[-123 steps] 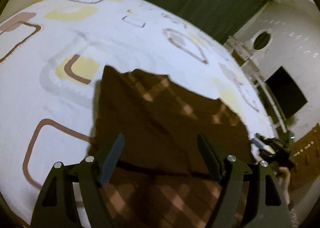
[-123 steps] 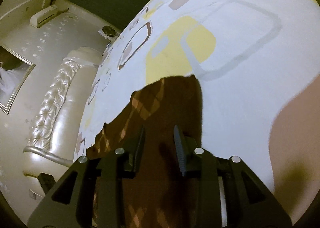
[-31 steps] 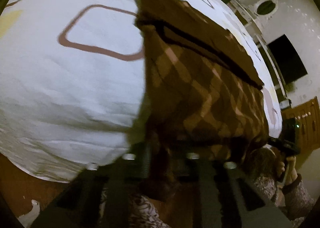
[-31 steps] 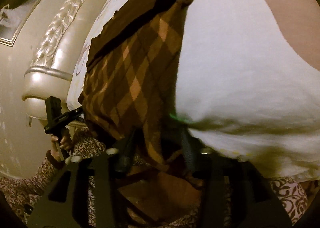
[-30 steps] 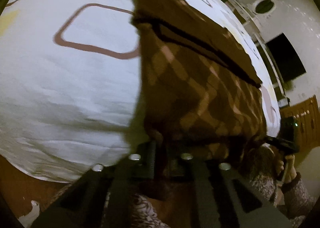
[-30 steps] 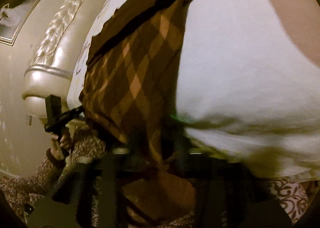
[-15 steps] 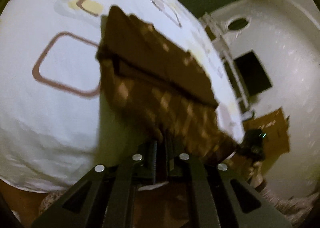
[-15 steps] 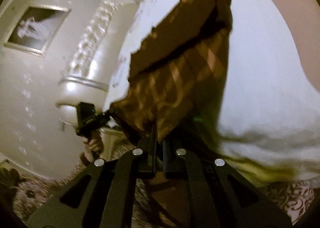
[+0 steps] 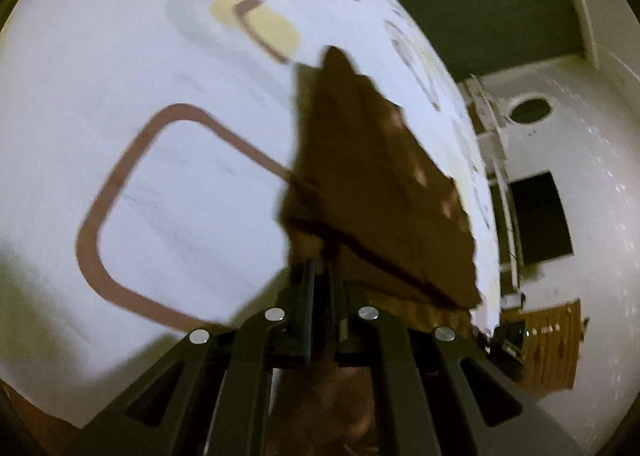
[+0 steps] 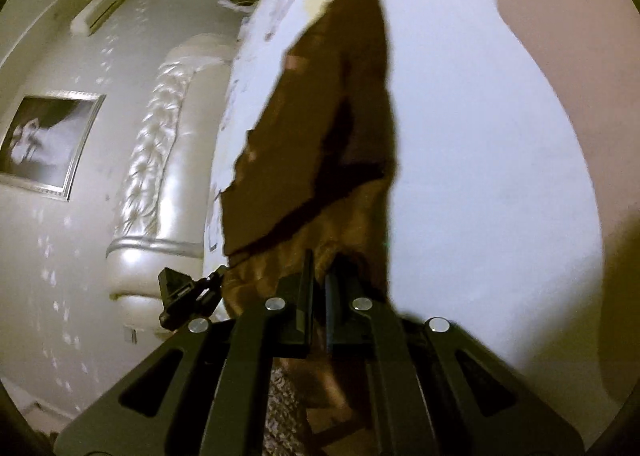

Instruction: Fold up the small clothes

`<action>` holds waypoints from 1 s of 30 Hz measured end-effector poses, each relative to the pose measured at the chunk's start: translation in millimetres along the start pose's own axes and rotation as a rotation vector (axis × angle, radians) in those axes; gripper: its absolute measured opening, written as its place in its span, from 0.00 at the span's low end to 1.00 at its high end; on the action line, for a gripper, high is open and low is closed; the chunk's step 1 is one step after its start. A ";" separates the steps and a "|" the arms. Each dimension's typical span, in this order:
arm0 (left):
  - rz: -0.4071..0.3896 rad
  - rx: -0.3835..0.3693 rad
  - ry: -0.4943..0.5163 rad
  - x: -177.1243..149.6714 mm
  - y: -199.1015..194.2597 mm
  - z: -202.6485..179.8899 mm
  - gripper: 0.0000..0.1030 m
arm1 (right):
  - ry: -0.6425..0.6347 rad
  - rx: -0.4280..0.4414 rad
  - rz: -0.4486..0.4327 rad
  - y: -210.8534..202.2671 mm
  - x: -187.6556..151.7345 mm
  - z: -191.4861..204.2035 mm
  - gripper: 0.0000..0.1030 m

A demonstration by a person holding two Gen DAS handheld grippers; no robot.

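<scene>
- The left gripper point(image 9: 322, 268) is sitting at the lower middle of the left wrist view, its jaws drawn narrow and pinching the near edge of the brown checked garment point(image 9: 376, 191).
- The garment is lying across the white bedspread point(image 9: 120, 75), running from the gripper up toward the upper middle of the frame, with a folded layer on top and a dark seam line crossing low on it.
- A brown rounded-square outline point(image 9: 120, 183) printed on the bedspread is lying in the left half of that frame, its right side passing under the cloth.
- At the lower right of the left wrist view, the other gripper is showing only as a dark shape point(image 9: 506, 340) at the cloth's far corner.
- The right gripper point(image 10: 318, 268) is sitting at the lower middle of the right wrist view, jaws likewise narrow and clamping another part of the garment's point(image 10: 332, 115) near edge.
- In that view the cloth is stretching up the middle of the frame on the bedspread point(image 10: 480, 135), narrowing toward the top.
- A pale tufted headboard point(image 10: 156, 143) is standing in the left half of the frame, with a framed picture point(image 10: 44, 139) on the wall at far left.
- The left gripper's black body point(image 10: 180, 292) is appearing at the lower left of the cloth.
</scene>
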State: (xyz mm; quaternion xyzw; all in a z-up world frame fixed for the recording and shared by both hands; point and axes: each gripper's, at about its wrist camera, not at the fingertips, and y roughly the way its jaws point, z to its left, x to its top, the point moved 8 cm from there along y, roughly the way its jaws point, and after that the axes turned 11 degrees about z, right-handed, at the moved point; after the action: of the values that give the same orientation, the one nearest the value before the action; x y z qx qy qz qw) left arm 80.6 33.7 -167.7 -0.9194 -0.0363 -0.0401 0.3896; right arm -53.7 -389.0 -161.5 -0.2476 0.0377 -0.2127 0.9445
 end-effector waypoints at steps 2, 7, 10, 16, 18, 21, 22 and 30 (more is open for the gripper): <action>0.006 -0.015 -0.005 0.1 0.5 3.4 0.06 | 0.017 0.007 -0.005 4.1 -0.1 -5.8 0.03; 0.015 -0.016 0.078 -12.7 -13.1 -6.7 0.06 | 0.023 0.045 0.002 -4.6 -3.1 -1.6 0.07; 0.036 0.012 0.140 -30.1 -23.6 -9.5 0.16 | -0.003 0.033 -0.002 -14.4 -9.3 5.8 0.25; 0.133 0.040 0.176 -77.8 -33.1 -0.8 0.36 | -0.040 -0.015 0.023 -33.6 -37.2 11.3 0.28; 0.156 0.061 0.176 -89.0 -32.7 4.5 0.36 | -0.058 -0.043 0.059 -35.5 -52.0 9.6 0.28; 0.182 0.081 0.188 -101.9 -33.1 10.5 0.36 | -0.089 -0.103 0.132 -33.9 -78.0 0.0 0.29; 0.194 0.096 0.195 -105.8 -32.0 12.5 0.36 | -0.089 -0.123 0.153 -32.5 -85.0 -5.3 0.30; 0.273 0.157 0.252 -116.1 -7.7 14.3 0.48 | -0.084 -0.197 0.201 -22.7 -97.9 -25.8 0.39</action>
State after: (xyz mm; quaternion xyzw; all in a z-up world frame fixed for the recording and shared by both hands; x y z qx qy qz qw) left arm -34.9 45.2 -183.9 -0.8702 0.1347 -0.0989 0.4635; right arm -155.7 -377.4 -176.4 -0.3430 0.0435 -0.1018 0.9328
